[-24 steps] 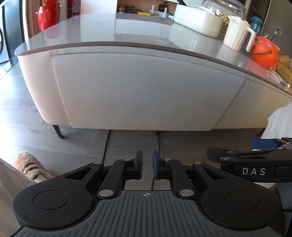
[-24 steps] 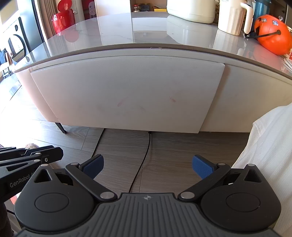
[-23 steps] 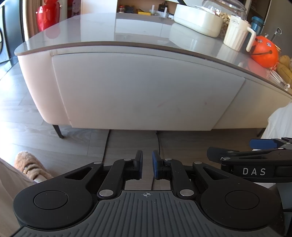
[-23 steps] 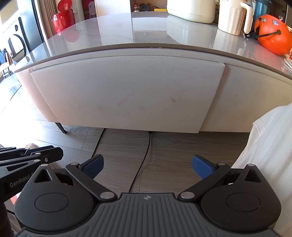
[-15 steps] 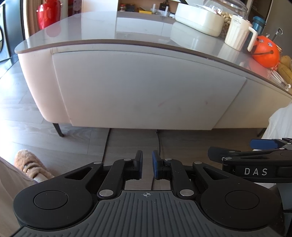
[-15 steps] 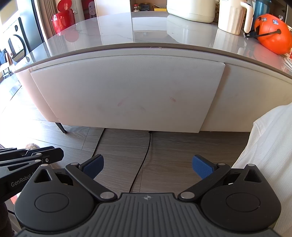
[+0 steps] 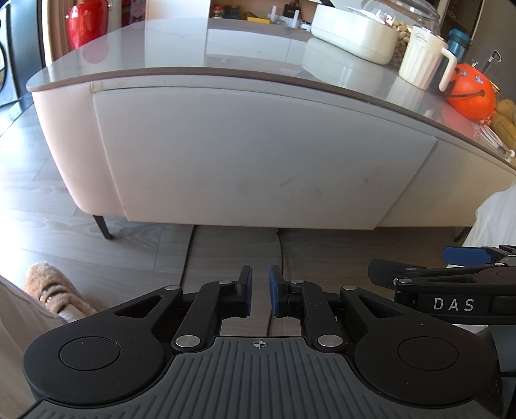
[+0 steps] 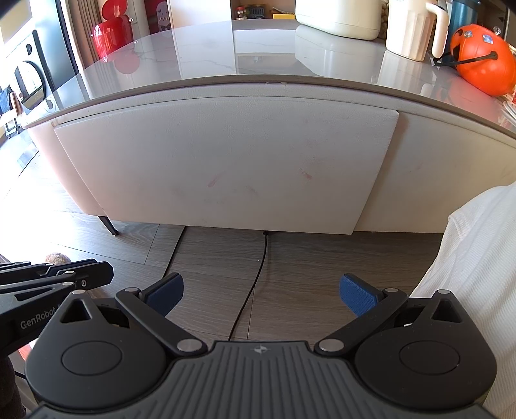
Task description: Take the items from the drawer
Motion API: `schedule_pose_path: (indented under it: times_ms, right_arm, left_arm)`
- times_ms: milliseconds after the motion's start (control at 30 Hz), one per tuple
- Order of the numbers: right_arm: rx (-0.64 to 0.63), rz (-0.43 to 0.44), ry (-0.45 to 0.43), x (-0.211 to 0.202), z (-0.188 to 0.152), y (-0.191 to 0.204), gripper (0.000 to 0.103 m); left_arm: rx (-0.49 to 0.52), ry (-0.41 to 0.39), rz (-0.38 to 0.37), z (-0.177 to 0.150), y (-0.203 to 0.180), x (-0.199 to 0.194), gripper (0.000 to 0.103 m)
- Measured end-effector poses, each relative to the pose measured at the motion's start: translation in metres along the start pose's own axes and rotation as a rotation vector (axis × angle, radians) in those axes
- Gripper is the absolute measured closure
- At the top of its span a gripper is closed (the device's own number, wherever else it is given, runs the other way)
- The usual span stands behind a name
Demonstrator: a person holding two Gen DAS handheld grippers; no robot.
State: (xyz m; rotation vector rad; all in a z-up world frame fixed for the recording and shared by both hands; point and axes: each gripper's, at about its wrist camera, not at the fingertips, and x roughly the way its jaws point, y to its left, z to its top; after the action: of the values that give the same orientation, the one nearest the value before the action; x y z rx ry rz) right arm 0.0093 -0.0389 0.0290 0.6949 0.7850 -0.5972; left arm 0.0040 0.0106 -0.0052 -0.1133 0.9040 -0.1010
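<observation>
The closed drawer front (image 7: 258,161) is a wide white panel with no handle, under the grey tabletop (image 7: 180,48); it also fills the middle of the right wrist view (image 8: 225,161). Nothing of its contents shows. My left gripper (image 7: 260,290) hovers low over the wood floor in front of the drawer, shut with only a thin slit between the blue pads and nothing in it. My right gripper (image 8: 261,293) hangs beside it at about the same distance from the panel, open and empty. Each gripper shows at the edge of the other's view (image 7: 451,280) (image 8: 58,274).
On the tabletop stand a white box (image 7: 354,32), a cream mug (image 7: 422,61), an orange pumpkin bucket (image 7: 471,90) and a red jar (image 7: 85,22). A black cable (image 8: 254,283) runs across the floor. A furry slipper (image 7: 51,287) lies at left, white fabric (image 8: 477,274) at right.
The left wrist view has drifted very slightly. Neither gripper has changed its state, and the drawer stays closed.
</observation>
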Motion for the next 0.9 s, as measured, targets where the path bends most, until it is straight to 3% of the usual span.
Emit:
schedule_pose_path:
  times_ms: [900]
  right_arm:
    - [-0.005, 0.006, 0.005, -0.0031, -0.0011, 0.0016, 0.000]
  left_arm:
    - [0.009, 0.003, -0.019, -0.0039, 0.0033, 0.0006, 0.089]
